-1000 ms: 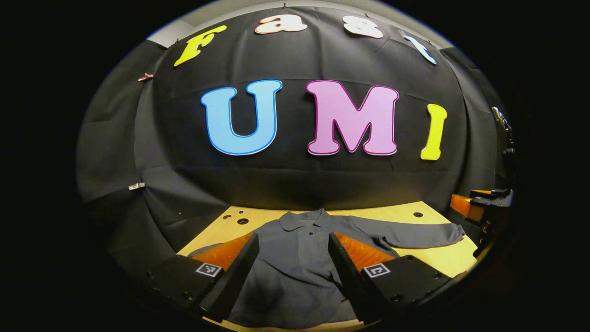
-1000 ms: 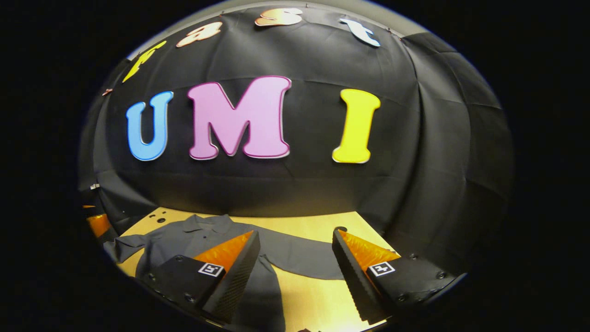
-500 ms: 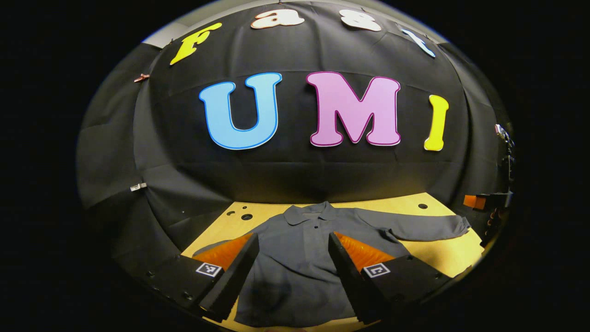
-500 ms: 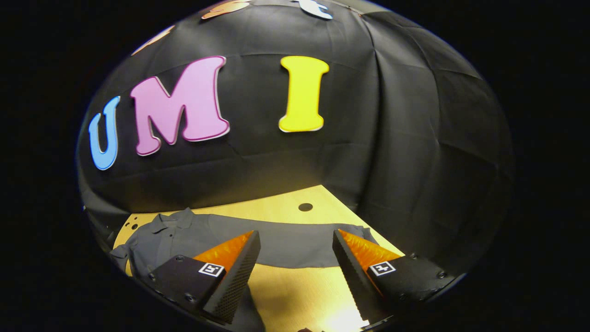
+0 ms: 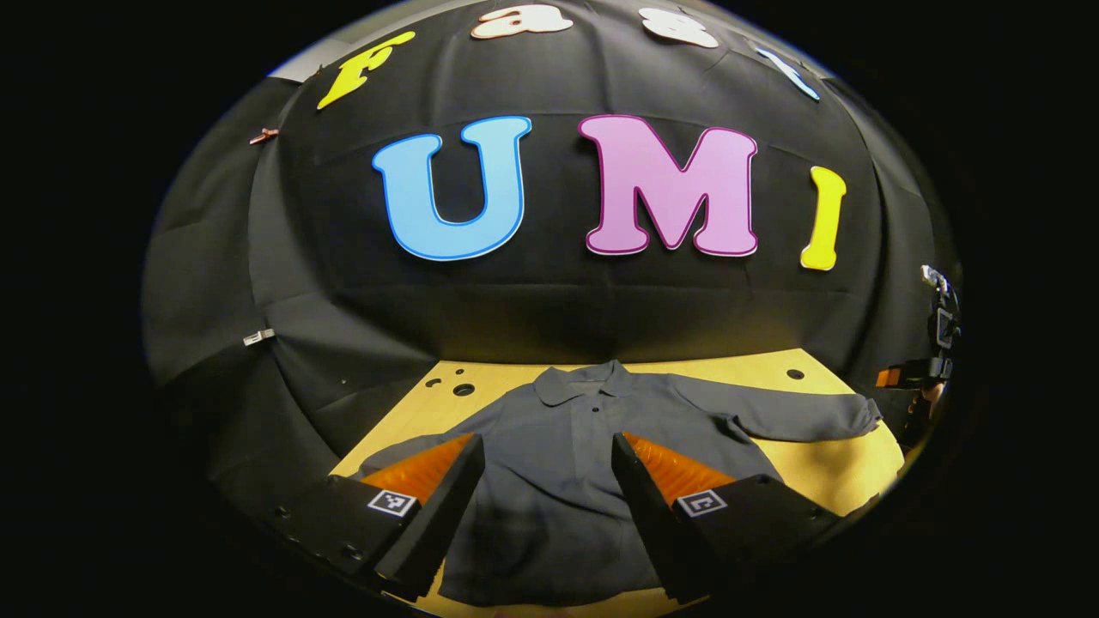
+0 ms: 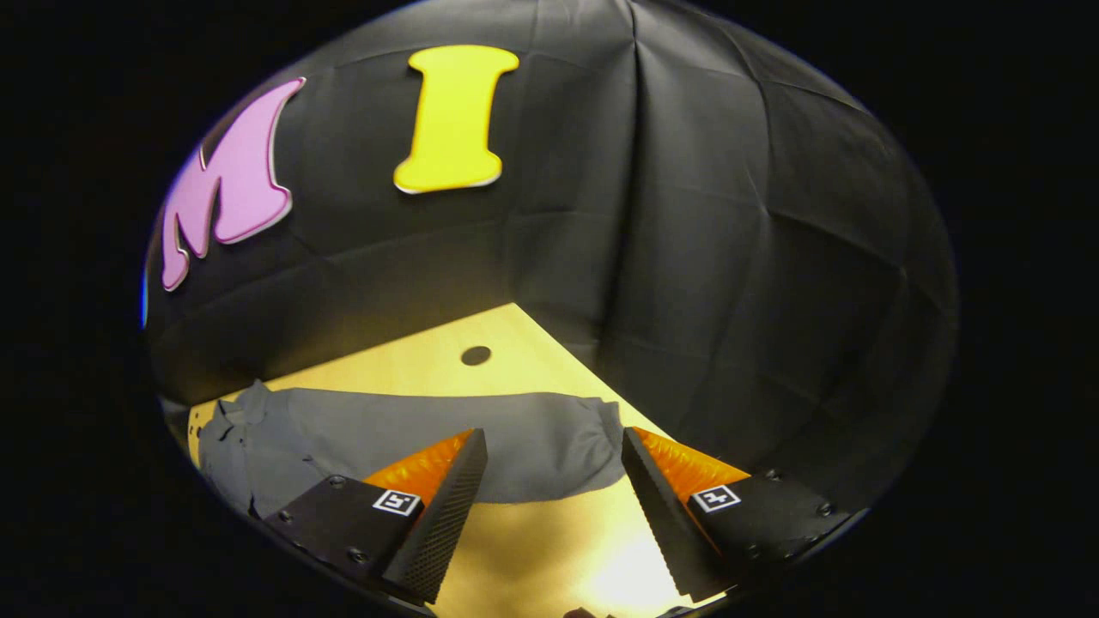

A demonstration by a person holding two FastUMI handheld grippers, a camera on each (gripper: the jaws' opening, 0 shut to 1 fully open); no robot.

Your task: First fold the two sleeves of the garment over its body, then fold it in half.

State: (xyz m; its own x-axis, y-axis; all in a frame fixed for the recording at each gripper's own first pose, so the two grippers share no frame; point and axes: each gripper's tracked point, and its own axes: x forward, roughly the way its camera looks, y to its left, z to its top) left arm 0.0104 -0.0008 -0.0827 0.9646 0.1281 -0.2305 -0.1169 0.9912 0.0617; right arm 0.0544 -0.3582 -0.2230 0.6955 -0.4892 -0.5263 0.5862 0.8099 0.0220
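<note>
Left claw [image 5: 545, 472] spread wide, holding nothing, hanging over the shirt [image 5: 558, 481]. Shirt body right between and under the fingers, collar [image 5: 584, 384] just ahead. Flat on the bench [image 5: 824, 468], both sleeves out to the sides, none folded yet. One sleeve stretched off to the right of this claw, cuff [image 5: 863, 416] near the bench edge.

Right claw [image 6: 549, 489] also spread wide, holding nothing. Same cuff [image 6: 592, 433] just ahead of the tips, a bit toward the right finger.

Looks soft, thin and light. Probably floppy, so likely to sag and wrinkle if lifted high. Not breakable. Maybe a little slidy on the smooth bench.

Best pinch spot: probably the cuff end, through both layers, then low over the body. Far sleeve end next, for the left claw.

No boxes or bowls to see.
</note>
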